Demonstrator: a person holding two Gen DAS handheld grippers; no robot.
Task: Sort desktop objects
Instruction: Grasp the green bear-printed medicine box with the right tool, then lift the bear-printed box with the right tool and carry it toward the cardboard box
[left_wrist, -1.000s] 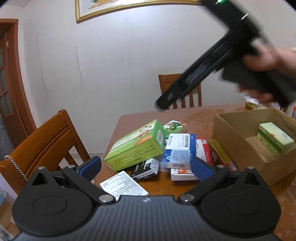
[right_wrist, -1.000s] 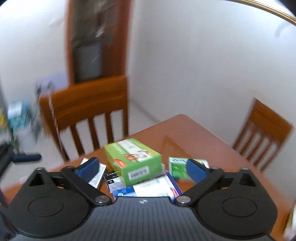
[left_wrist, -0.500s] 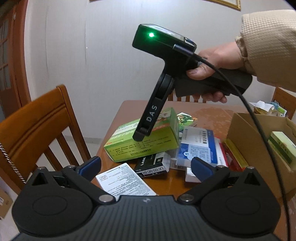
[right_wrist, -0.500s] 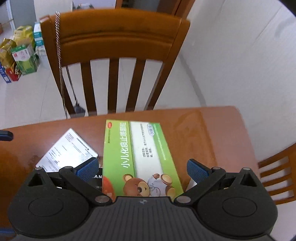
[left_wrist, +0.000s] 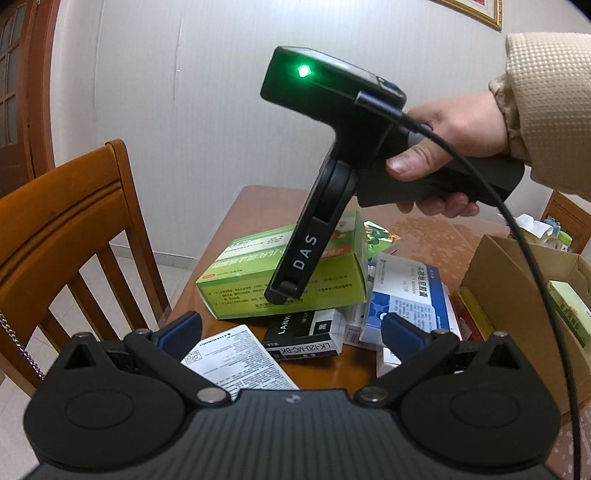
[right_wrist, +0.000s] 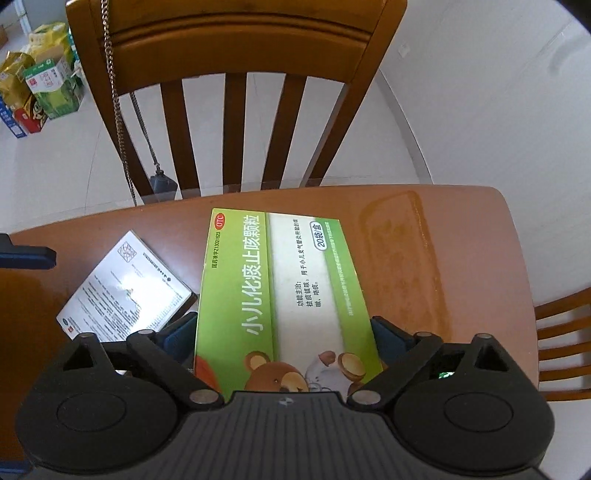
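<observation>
A large green medicine box (left_wrist: 258, 280) lies on top of a pile of boxes on the brown table (left_wrist: 424, 229). In the right wrist view the green box (right_wrist: 280, 295) fills the gap between the fingers of my right gripper (right_wrist: 282, 334); the blue pads stand close on both sides, contact not clear. In the left wrist view the right gripper (left_wrist: 284, 291) comes down onto that box from above. My left gripper (left_wrist: 290, 328) is open and empty, low in front of the pile.
A black box (left_wrist: 306, 334), a blue-white box (left_wrist: 410, 295) and a white leaflet (left_wrist: 236, 358) lie by the green box. A cardboard carton (left_wrist: 517, 295) holding a green box stands right. Wooden chairs (left_wrist: 62, 221) stand round the table.
My right gripper swung in from the right and came down over the green box, which now sits between its fingers. My left gripper has barely moved.
</observation>
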